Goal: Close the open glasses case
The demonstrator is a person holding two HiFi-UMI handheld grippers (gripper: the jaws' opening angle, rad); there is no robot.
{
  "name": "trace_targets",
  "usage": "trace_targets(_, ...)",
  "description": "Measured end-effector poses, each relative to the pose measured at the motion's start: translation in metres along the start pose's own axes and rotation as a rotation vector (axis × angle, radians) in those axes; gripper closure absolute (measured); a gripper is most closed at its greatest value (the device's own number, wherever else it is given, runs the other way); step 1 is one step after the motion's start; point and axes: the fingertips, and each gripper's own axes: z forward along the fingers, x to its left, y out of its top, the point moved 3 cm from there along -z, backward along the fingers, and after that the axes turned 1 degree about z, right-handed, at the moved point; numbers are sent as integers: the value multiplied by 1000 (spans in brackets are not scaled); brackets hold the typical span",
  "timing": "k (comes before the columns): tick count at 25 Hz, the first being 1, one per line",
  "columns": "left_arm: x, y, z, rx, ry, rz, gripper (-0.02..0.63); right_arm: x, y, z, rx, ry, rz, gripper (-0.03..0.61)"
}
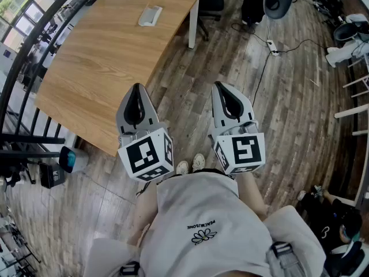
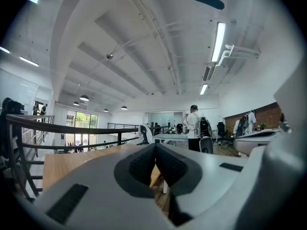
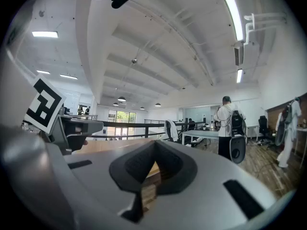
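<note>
Head view: glasses case sits at the far end of the wooden bench, well apart from left gripper and right gripper. It looks light and stiff and would likely slide, so steady the base and press the lid's front edge.
Left gripper view: fingers closed, empty.
Right gripper view: fingers closed, empty.
</note>
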Motion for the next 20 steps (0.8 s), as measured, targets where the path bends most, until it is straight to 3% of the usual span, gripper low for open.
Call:
trace_targets(14, -2, 4, 4, -26, -43, -19, 597, 0, -5, 4, 1, 1, 16, 574)
trace_targets(20, -5, -2, 20, -23, -46, -29, 597, -3, -3, 11, -29, 40, 1, 572)
